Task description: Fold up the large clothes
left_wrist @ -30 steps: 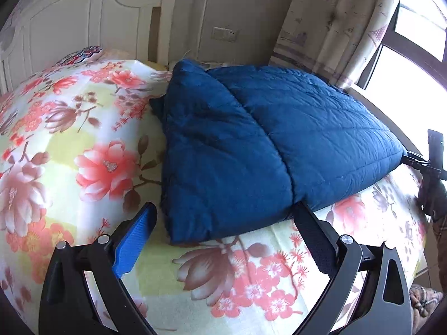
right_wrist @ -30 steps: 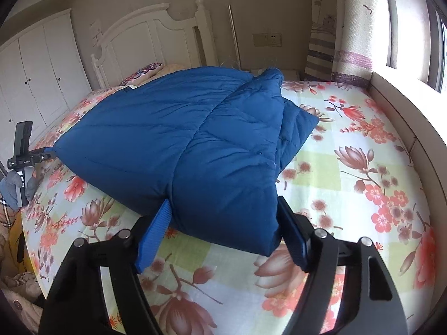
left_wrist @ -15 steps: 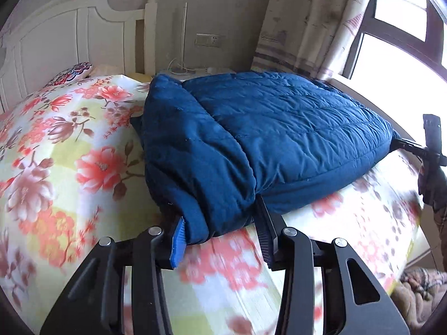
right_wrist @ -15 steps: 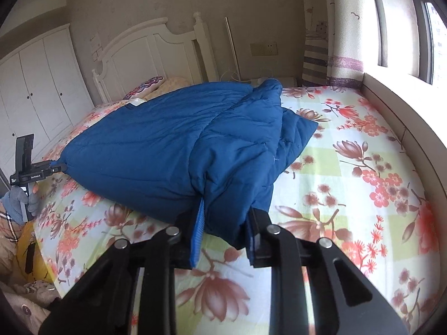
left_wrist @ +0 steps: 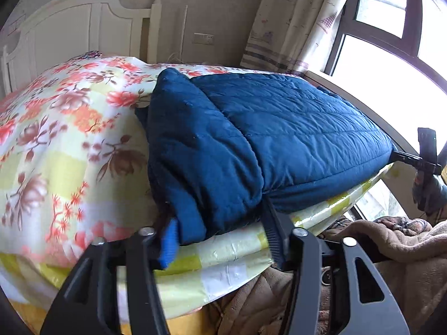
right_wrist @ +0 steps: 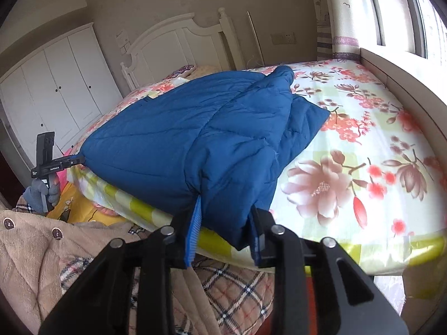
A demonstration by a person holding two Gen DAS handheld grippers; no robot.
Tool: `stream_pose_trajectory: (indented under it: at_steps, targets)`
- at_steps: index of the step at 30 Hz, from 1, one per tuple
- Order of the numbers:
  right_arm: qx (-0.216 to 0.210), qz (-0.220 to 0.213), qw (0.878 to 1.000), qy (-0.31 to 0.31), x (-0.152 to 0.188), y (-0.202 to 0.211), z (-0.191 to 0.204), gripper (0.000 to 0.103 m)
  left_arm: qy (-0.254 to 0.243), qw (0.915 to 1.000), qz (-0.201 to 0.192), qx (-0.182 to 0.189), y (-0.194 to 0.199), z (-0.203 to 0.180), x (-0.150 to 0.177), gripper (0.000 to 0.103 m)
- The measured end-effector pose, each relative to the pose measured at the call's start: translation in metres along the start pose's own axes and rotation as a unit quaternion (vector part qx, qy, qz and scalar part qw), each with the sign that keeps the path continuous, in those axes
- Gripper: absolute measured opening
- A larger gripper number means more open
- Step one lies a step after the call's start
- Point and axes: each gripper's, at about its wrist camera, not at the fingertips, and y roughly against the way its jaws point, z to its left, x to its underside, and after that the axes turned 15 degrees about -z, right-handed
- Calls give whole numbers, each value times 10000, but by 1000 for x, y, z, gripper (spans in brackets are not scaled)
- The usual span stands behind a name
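Both tongs, left (left_wrist: 220, 237) and right (right_wrist: 225, 231), have dragged my pinched hem corners of the soft, bulky, apparently light quilted coat (right_wrist: 201, 139) to the bed (right_wrist: 363, 167) edge.

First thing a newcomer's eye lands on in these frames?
The big blue quilted coat, lying across the near edge of the floral-sheeted bed. Each gripper is clamped on a near corner of it: left gripper, right gripper. Bright window to the right.
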Motion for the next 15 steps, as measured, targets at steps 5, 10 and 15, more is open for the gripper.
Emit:
stream_pose_trajectory:
  at_steps: [5, 10, 15]
  targets:
    - [871, -788, 9930, 119, -43, 47, -8, 60, -38, 9916, -936, -895, 46, 2, -15, 96]
    - [999, -1104, 9878, 467, -91, 25, 33, 75, -198, 9844, -1219, -1249, 42, -16, -68, 96]
    - [923, -690, 9825, 1462, -125, -67, 116, 82, -822, 9831, -1165, -1147, -28, -70, -128, 97]
